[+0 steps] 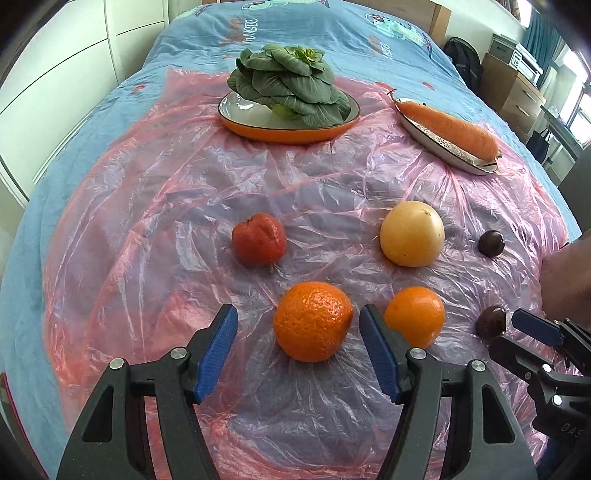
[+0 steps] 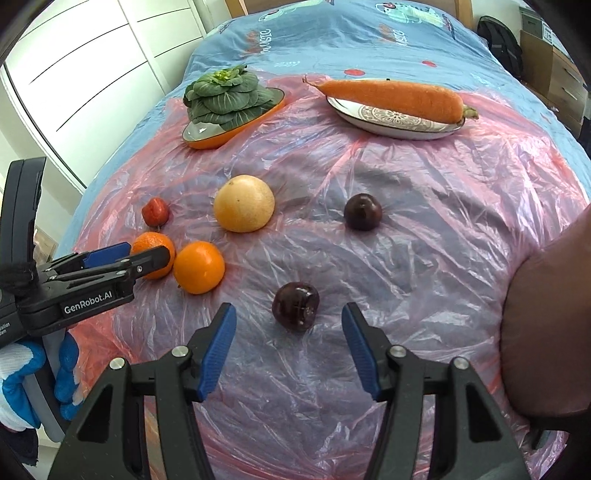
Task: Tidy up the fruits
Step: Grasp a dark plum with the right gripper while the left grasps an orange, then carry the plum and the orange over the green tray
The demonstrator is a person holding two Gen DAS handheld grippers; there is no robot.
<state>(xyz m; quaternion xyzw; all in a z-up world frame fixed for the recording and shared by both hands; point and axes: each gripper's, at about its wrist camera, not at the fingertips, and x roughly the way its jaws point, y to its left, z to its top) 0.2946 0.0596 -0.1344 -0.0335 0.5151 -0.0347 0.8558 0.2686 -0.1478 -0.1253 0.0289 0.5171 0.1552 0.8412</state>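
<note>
My left hand-held gripper (image 1: 299, 349) stands apart around the bumpy orange (image 1: 313, 320) on the bed's plastic sheet (image 1: 147, 221), pads not touching. It looks firm but loose-skinned, so I'd pinch its widest middle gently. My right hand-held gripper (image 2: 289, 345) is also apart, before a dark plum (image 2: 295, 305): small, smooth, likely slippery.

Out beyond the tongs, a leafy green vegetable (image 1: 291, 83) is heaped on an orange dish (image 1: 288, 127) — far side, slightly left. Off to the right, a carrot (image 1: 448, 127) lies across a patterned plate (image 1: 443, 147). Crinkled pink plastic sheet (image 1: 166, 221) covers the blue bedspread (image 1: 332, 33) — white cupboards (image 1: 62, 74) far left.
</note>
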